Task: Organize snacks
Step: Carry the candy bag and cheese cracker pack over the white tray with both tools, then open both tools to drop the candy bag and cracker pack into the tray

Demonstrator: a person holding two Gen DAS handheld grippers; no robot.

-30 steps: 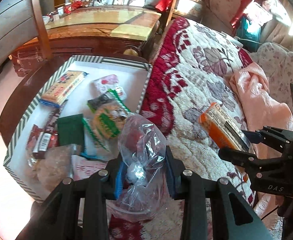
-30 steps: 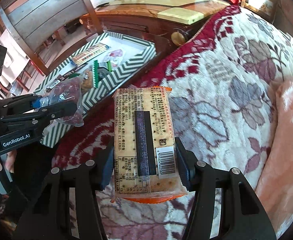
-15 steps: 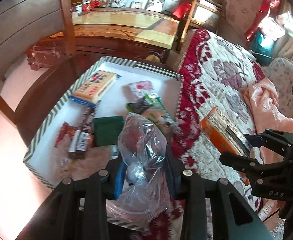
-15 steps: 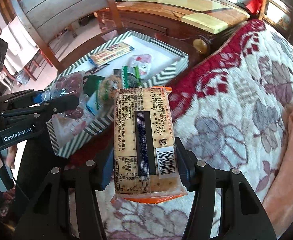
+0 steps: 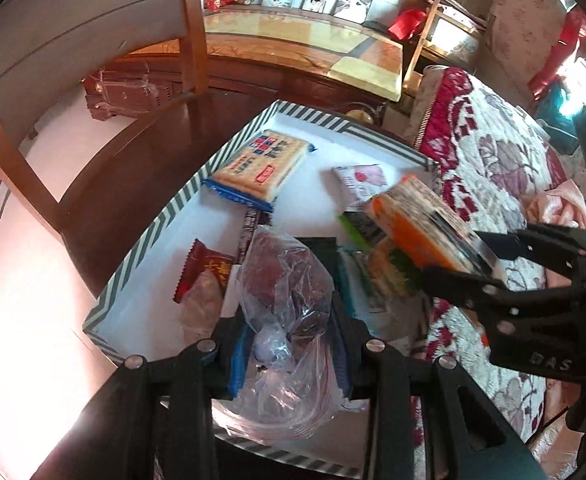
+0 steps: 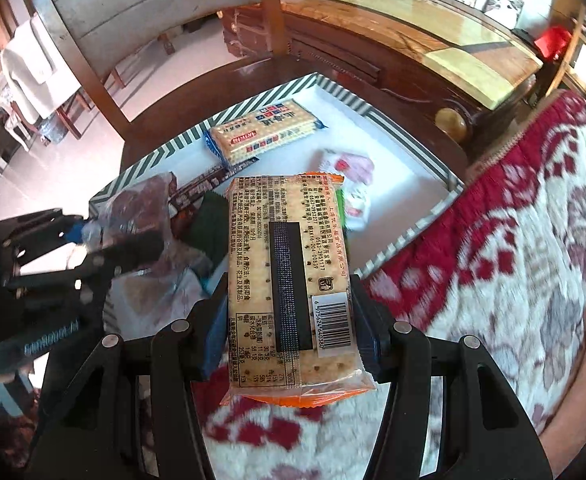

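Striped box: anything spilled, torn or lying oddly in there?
Nothing spilled or visibly torn. Inside the striped box the packets lie loosely overlapped near the middle, and the blue cracker pack lies flat, apart, at the far end.

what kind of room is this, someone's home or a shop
Most likely a lived-in home room: framed family photos on a wooden sideboard, a floral blanket over soft furniture, and a wooden chair.

"DAS" is embossed on the right hand-held gripper (image 5: 489, 258); the cracker pack (image 6: 289, 280) shows a barcode, digits too blurred to read.
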